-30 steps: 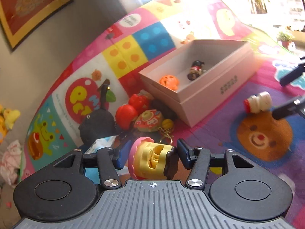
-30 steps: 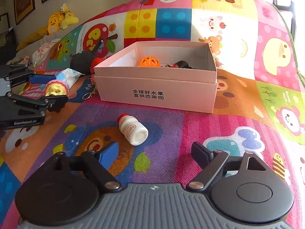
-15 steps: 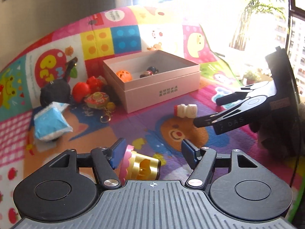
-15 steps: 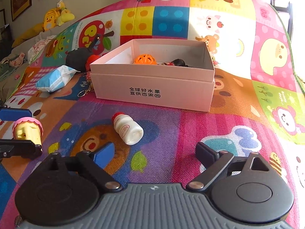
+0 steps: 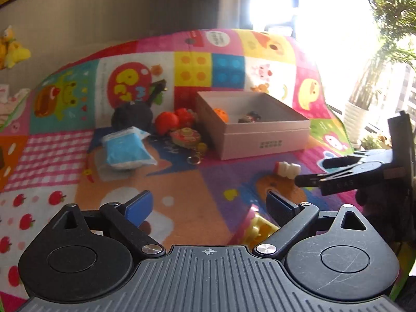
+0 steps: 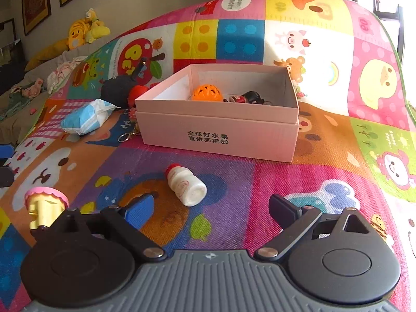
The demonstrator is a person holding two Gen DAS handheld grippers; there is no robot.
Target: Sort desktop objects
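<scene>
My left gripper [image 5: 209, 205] is open and empty. A pink and yellow toy [image 5: 256, 227] lies on the mat just under its right finger; it also shows standing on the mat in the right wrist view [image 6: 44, 205]. My right gripper [image 6: 210, 208] is open and empty, just short of a small white bottle with a red cap [image 6: 186, 184], which also shows in the left wrist view [image 5: 287, 169]. The open pink box [image 6: 218, 127] holds an orange ball [image 6: 207, 92] and a dark figurine [image 6: 247, 97].
Left of the box lie a blue tissue pack [image 5: 126, 150], a black pouch [image 5: 132, 117], red toys [image 5: 171, 121] and a round keychain [image 5: 186, 136]. The right gripper [image 5: 364, 173] shows at the right of the left wrist view. Everything sits on a colourful play mat [image 6: 312, 179].
My left gripper carried the pink and yellow toy back from the pile, then opened and let it go onto the mat. The right gripper has barely moved.
</scene>
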